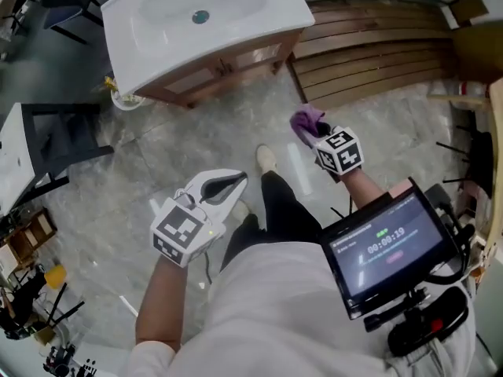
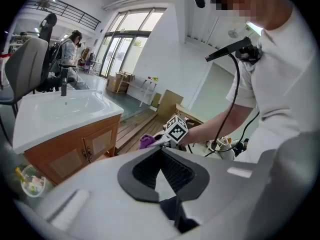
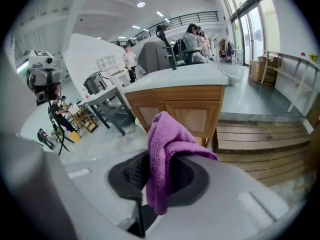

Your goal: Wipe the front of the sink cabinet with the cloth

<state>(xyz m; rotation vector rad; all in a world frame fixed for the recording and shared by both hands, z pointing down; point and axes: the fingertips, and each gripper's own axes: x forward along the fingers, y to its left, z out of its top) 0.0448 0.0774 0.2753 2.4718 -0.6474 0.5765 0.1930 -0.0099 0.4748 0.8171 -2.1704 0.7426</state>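
Observation:
The sink cabinet (image 1: 212, 71) stands at the top of the head view, with a white basin (image 1: 196, 14) over wooden doors. My right gripper (image 1: 316, 137) is shut on a purple cloth (image 1: 306, 120), held above the floor about a step from the cabinet. In the right gripper view the cloth (image 3: 165, 144) bunches up between the jaws of that gripper (image 3: 162, 156), and the cabinet front (image 3: 185, 109) lies straight ahead. My left gripper (image 1: 225, 183) hangs lower left, shut with nothing in it. The left gripper view shows this gripper (image 2: 161, 151), the cabinet (image 2: 75, 154) and the cloth (image 2: 146, 141).
A wooden slat platform (image 1: 377, 45) lies right of the cabinet. A small bin (image 1: 124, 96) sits at the cabinet's left corner. A dark table frame (image 1: 59, 136) stands at the left. The person's foot (image 1: 267, 159) rests on the marble floor. People sit at desks behind the sink.

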